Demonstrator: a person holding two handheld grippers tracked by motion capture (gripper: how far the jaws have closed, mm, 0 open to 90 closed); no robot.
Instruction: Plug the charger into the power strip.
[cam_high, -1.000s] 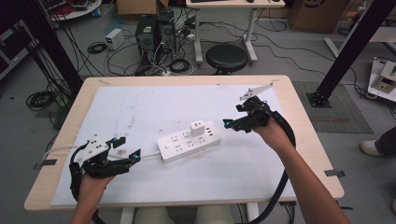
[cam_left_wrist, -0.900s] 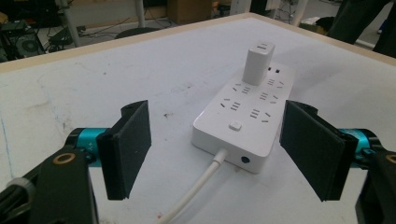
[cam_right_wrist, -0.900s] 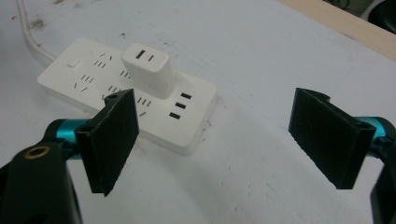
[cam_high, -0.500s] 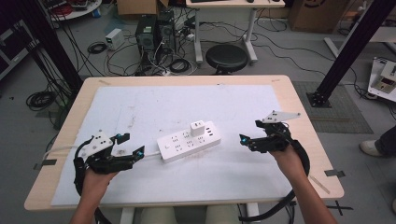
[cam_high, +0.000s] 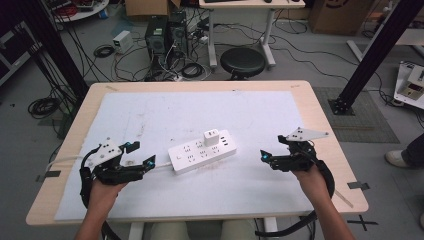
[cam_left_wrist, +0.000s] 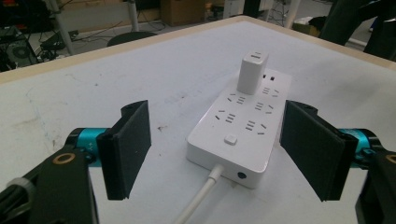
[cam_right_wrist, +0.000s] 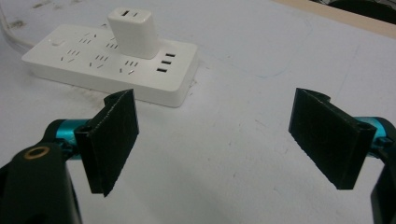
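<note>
A white power strip (cam_high: 200, 150) lies at the middle of the white mat, with a white charger cube (cam_high: 210, 136) plugged into its far right end. Its cord (cam_left_wrist: 201, 196) runs toward my left gripper (cam_high: 141, 153), which is open just left of the strip's near end. In the left gripper view the strip (cam_left_wrist: 243, 130) and the cube (cam_left_wrist: 252, 72) stand ahead between the wide-apart jaws. My right gripper (cam_high: 266, 157) is open and empty, a short way right of the strip. In the right gripper view the strip (cam_right_wrist: 93, 60) and the cube (cam_right_wrist: 133, 32) lie ahead to the left.
The white mat (cam_high: 260, 110) covers most of the wooden table (cam_high: 320, 115). Beyond the far edge are a black stool (cam_high: 242, 62), computer boxes and tangled cables on the floor. A black frame post (cam_high: 365, 65) stands off the right side.
My right gripper has drawn away from the strip's far right end, going right and toward the near edge. The left gripper has stayed put.
</note>
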